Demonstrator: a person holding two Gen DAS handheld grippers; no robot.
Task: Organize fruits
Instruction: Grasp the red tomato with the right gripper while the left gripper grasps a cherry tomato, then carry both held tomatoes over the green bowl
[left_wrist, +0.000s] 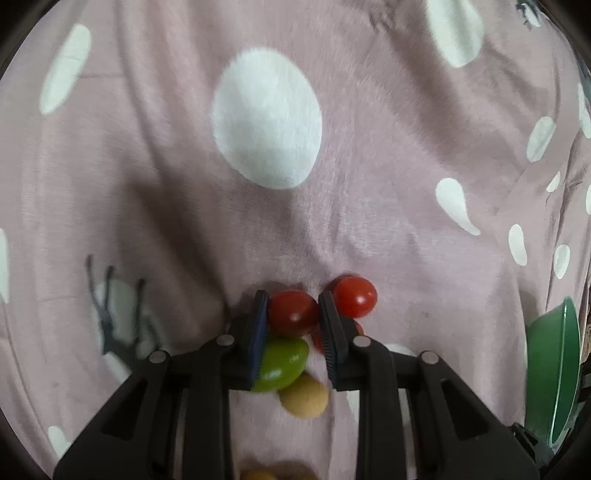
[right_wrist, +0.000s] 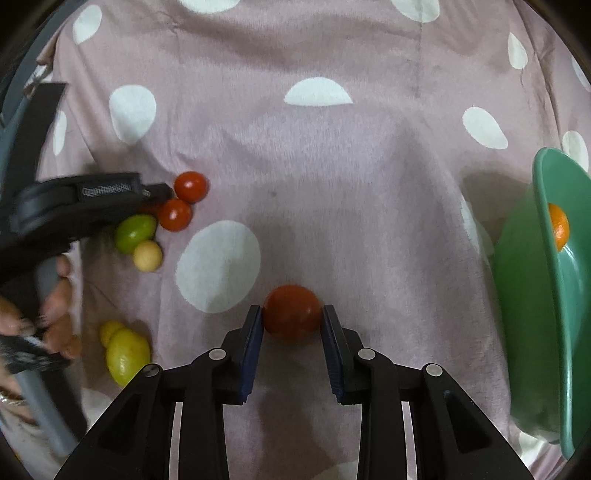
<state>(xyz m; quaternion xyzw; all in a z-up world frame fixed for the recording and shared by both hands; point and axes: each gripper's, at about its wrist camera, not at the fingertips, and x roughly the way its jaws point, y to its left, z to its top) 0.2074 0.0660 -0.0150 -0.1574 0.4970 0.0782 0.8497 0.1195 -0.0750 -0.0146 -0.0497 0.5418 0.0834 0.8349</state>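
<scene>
In the left wrist view my left gripper (left_wrist: 293, 300) is shut on a red tomato (left_wrist: 293, 314), its pads pressing both sides. A second red tomato (left_wrist: 354, 297) lies just outside the right finger. A green fruit (left_wrist: 282, 363) and a beige round fruit (left_wrist: 304, 397) lie under the jaws on the cloth. My right gripper (right_wrist: 291, 308) is shut on another red tomato (right_wrist: 291, 314), to the left of the green bowl (right_wrist: 524, 280). An orange fruit (right_wrist: 558, 225) sits in that bowl.
Everything rests on a pink cloth (right_wrist: 332, 166) with white spots. In the right wrist view, two yellow lemons (right_wrist: 127, 354) lie at the lower left beside a person's hand (right_wrist: 59, 325). The green bowl (left_wrist: 550, 369) also shows at the right edge of the left wrist view.
</scene>
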